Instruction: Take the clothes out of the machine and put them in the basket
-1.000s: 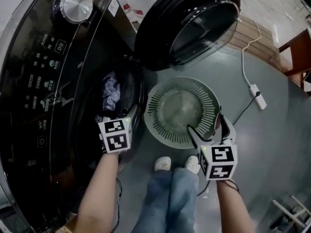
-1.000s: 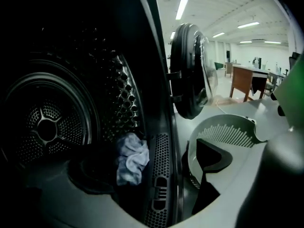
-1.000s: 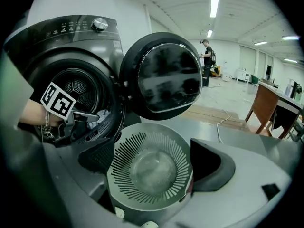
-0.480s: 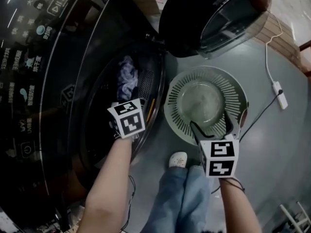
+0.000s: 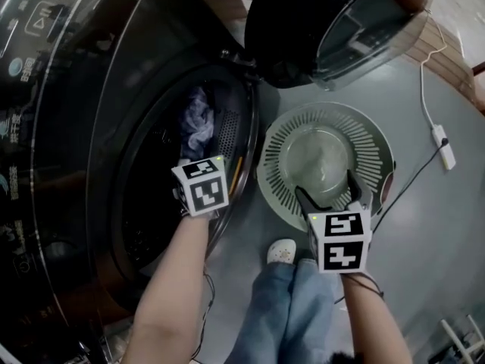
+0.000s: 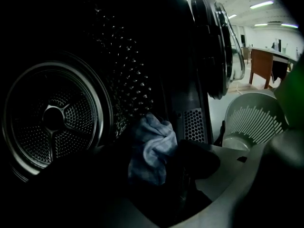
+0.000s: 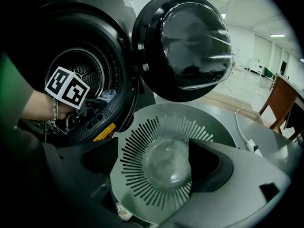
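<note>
The machine [image 5: 91, 127] stands just beside the basket [image 5: 369, 144], and its open door [image 5: 333, 21] hangs over the basket's far rim. The basket is empty, so I judge 0 pieces are moved. The blue cloth [image 5: 195, 120] lies in the drum, at the basket's side. The left gripper [image 5: 198, 180] reaches down into the drum. Its jaws have just been closing, about half wide, with the cloth between them but not pinched. The right gripper [image 5: 327, 196] hangs over the basket's near rim, pointing down. Its jaws have also just been closing a little but are wide and hold nothing.
</note>
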The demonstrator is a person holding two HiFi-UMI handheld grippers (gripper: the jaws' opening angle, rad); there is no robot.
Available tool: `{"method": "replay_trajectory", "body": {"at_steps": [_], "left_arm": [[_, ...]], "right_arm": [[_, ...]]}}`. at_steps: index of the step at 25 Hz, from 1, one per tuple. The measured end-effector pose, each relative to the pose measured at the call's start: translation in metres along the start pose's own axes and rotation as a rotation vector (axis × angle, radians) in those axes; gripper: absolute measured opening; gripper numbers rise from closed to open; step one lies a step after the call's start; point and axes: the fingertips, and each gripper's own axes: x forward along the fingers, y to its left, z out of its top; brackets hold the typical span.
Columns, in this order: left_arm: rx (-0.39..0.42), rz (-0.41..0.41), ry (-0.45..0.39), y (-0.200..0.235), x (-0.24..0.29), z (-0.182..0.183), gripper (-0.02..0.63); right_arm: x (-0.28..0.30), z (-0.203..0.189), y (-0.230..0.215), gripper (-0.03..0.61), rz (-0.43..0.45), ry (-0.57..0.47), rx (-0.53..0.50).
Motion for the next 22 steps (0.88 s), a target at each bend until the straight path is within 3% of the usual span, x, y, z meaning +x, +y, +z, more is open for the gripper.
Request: {"method": "replay_trajectory", "body": {"at_steps": [5, 6, 7, 8, 14, 22], "left_arm": [[-0.174, -0.187, -0.011, -0.013, 0.004, -0.004, 0.209], [-0.19, -0.208, -0.006, -0.016, 0.004, -0.005, 0.16], [-0.182, -0.207, 0.002, -0.019, 0.004, -0.005, 0.049], [-0.16, -0.19, 0.013, -0.021, 0.004, -0.005, 0.012], [-0.139, -0.142, 0.015, -0.025, -0.014, 0.004, 0.011], [-0.113, -0.221, -0.009, -0.048, -0.062, 0.021, 0.011]], "right_arm": [[-0.001, -0.006, -0.003, 0.445, 0.02, 0.007, -0.005], [-0.001, -0.007, -0.004, 0.443, 0.022, 0.009, -0.003], [-0.002, -0.008, -0.004, 0.442, 0.024, 0.011, 0.0], [-0.002, -0.009, -0.004, 0.44, 0.024, 0.011, 0.002], [-0.014, -0.013, -0.009, 0.426, 0.012, 0.015, -0.005], [-0.051, -0.005, -0.021, 0.422, -0.007, 0.01, 0.026]]}}
